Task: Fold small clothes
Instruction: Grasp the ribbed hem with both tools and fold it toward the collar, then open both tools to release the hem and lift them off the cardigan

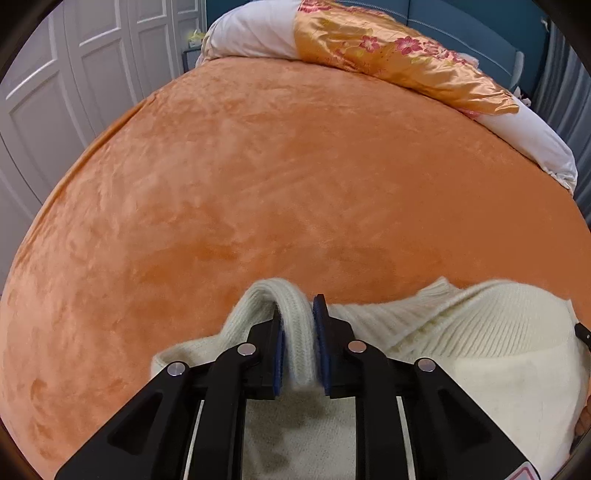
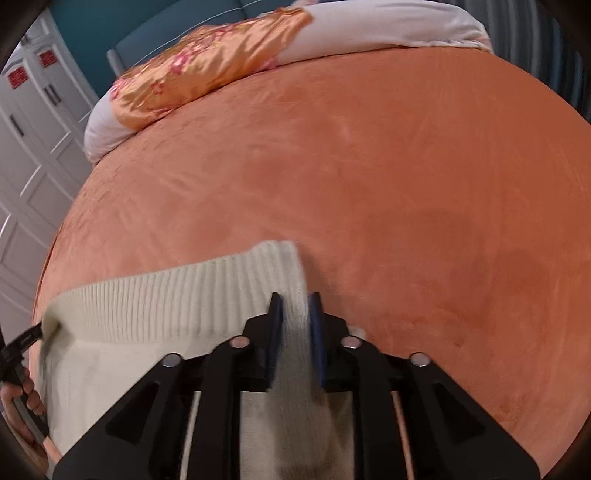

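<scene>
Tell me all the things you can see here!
sweater: one, cream, near edge of the bed, pinched at two spots.
bedspread: one, orange, covering the bed.
quilt: one, white with an orange flowered panel, rolled at the far end.
wardrobe: one, white, beside the bed.
headboard: one, teal, behind the quilt.
left gripper: one, black with blue pads, fingers closed on a sweater fold.
right gripper: one, black with blue pads, fingers closed on the ribbed edge.

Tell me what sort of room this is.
Most likely a bedroom: an orange bedspread covers a bed, a rolled quilt lies at its far end, and white panelled wardrobe doors stand beside it.
</scene>
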The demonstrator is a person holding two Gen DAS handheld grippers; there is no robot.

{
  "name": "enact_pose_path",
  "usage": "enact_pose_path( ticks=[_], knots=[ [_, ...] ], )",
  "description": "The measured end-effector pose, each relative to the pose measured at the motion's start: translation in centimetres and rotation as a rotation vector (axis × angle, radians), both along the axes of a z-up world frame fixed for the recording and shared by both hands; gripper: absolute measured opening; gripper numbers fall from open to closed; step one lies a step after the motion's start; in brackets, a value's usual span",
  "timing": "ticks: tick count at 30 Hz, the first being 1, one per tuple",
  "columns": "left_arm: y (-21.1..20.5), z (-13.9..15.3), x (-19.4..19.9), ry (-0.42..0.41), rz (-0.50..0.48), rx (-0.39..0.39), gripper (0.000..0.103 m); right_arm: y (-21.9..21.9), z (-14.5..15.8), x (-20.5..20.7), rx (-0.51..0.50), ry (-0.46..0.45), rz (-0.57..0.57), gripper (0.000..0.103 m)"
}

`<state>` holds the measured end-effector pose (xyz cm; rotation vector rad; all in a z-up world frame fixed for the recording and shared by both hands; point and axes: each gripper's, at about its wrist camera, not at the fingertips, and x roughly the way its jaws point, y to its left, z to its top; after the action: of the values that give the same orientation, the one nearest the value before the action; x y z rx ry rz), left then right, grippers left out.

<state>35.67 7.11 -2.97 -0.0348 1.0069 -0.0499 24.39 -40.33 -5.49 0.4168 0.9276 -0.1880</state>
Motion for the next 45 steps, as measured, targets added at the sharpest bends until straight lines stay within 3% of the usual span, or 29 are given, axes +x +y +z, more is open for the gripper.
enact_pose_path(
  ticks=[2, 3, 4, 5, 7, 9, 12, 15, 17, 19, 20, 21, 22, 24, 25, 29, 30, 32, 34, 36, 38, 42, 44, 45],
  knots=[
    [0.0, 1.2, -0.9, -0.019, -0.003, 0.0, 0.022, 0.1, 1.7, -1.3, -0.055, -0.048, -0.067, 0.026],
    [-0.2, 2.1, -1.5, -0.033, 0.001, 0.013, 0.029, 0.9, 3.4, -2.5, -0.079, -0.107, -0.078, 0.026],
    [-0.6, 3.6, -2.8, -0.078, 0.025, 0.057, 0.046, 2.3, 4.7, -3.5, -0.068, -0.154, -0.05, 0.026],
    [-1.1, 4.9, -4.3, -0.133, 0.036, 0.088, 0.05, 3.6, 5.5, -4.1, -0.059, -0.186, -0.018, 0.026],
    [-3.1, 7.7, -8.0, -0.242, -0.002, 0.094, 0.055, 8.5, 7.2, -5.4, -0.04, -0.23, 0.127, 0.026],
    [-5.5, 8.8, -10.7, -0.263, -0.077, 0.057, 0.06, 14.2, 7.5, -6.6, 0.013, -0.236, 0.301, 0.026],
    [-9.1, 6.5, -12.8, -0.14, -0.177, 0.002, 0.063, 21.1, 5.3, -8.4, 0.07, -0.177, 0.499, 0.024],
    [-9.2, 2.2, -13.5, 0.002, -0.152, 0.035, 0.048, 23.6, 2.8, -10.8, 0.02, -0.113, 0.542, 0.023],
    [-6.8, 0.6, -14.2, 0.048, -0.094, 0.052, 0.047, 21.8, 2.3, -12.7, 0.005, -0.109, 0.491, 0.022],
    [-3.3, 0.2, -15.7, 0.042, -0.051, 0.056, 0.049, 18.3, 2.4, -13.9, 0.011, -0.101, 0.4, 0.016],
    [-2.1, 0.1, -16.2, 0.04, -0.041, 0.067, 0.05, 16.6, 2.4, -14.4, 0.026, -0.099, 0.364, 0.011],
    [-0.8, 0.0, -16.9, 0.039, -0.037, 0.064, 0.05, 13.9, 2.4, -15.3, 0.048, -0.086, 0.304, 0.0],
    [0.6, 0.1, -17.6, 0.041, -0.033, 0.058, 0.045, 12.0, 2.3, -15.8, 0.067, -0.076, 0.268, 0.0],
    [2.0, 0.2, -18.8, 0.042, -0.034, 0.099, 0.024, 8.2, 2.3, -17.3, 0.028, -0.057, 0.159, 0.0],
    [2.7, 0.4, -19.6, 0.036, -0.034, 0.106, 0.02, 6.8, 2.4, -18.2, 0.042, -0.06, 0.126, 0.0],
    [4.3, 2.5, -20.5, 0.025, 0.01, 0.038, 0.02, 4.8, 4.0, -19.6, 0.012, -0.067, 0.065, 0.004],
    [4.4, 3.0, -19.9, 0.007, 0.021, 0.031, 0.027, 4.7, 4.9, -19.5, -0.028, -0.071, 0.05, 0.02],
    [4.5, 5.0, -18.5, -0.058, 0.024, -0.006, 0.045, 4.1, 6.5, -18.2, -0.056, -0.105, 0.055, 0.034],
    [4.4, 6.7, -15.4, -0.103, 0.024, -0.059, 0.071, 4.0, 7.7, -15.8, -0.053, -0.131, 0.068, 0.041],
    [4.4, 6.9, -11.6, -0.111, 0.023, -0.082, 0.072, 3.3, 8.0, -12.6, -0.018, -0.136, 0.078, 0.051],
    [3.7, 6.2, -7.8, -0.07, -0.004, -0.108, 0.074, 2.7, 7.5, -8.9, 0.002, -0.118, 0.065, 0.058],
    [3.4, 1.8, -2.0, 0.056, 0.0, -0.108, 0.076, 1.8, 5.1, -3.5, 0.025, -0.039, 0.016, 0.059],
    [3.4, 0.9, -1.9, 0.064, -0.007, -0.149, 0.063, 1.7, 3.9, -1.8, 0.057, -0.008, 0.013, 0.058],
    [3.6, 0.8, -2.1, 0.06, -0.012, -0.174, 0.047, 1.8, 3.5, -1.2, 0.067, 0.004, 0.022, 0.042]
  ],
)
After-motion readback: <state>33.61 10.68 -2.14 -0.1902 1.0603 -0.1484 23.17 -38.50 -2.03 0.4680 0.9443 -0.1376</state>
